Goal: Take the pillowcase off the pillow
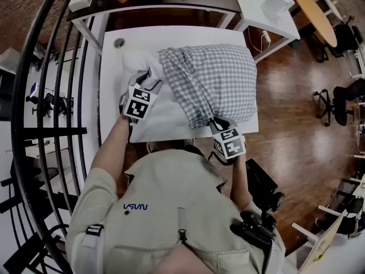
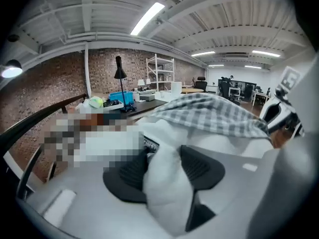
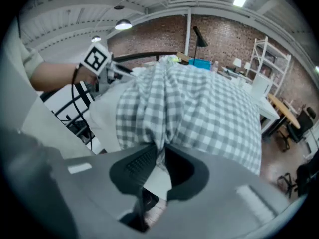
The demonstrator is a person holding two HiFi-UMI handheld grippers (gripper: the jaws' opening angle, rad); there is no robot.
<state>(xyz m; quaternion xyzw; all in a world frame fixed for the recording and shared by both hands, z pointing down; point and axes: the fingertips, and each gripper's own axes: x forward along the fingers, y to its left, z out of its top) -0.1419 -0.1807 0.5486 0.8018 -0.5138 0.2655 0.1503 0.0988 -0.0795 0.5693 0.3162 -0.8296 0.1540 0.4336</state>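
Observation:
A grey-and-white checked pillowcase (image 1: 211,79) covers the right part of a white pillow (image 1: 165,116) that lies on a white table (image 1: 112,96). The pillow's bare left end sticks out of the case. My left gripper (image 1: 149,76) stands at that bare end; in the left gripper view a white pillow corner (image 2: 167,193) fills the gap between its open jaws (image 2: 164,171), both pad faces showing. My right gripper (image 1: 217,121) is at the table's near edge, shut on a bunched fold of the pillowcase (image 3: 199,108) that gathers into its tips (image 3: 159,158).
A black railing (image 1: 51,96) runs along the left of the table. A dark desk (image 1: 142,1) with clutter stands behind it, white tables (image 1: 268,10) at the back right. Wooden floor (image 1: 296,124) and office chairs (image 1: 348,96) lie to the right.

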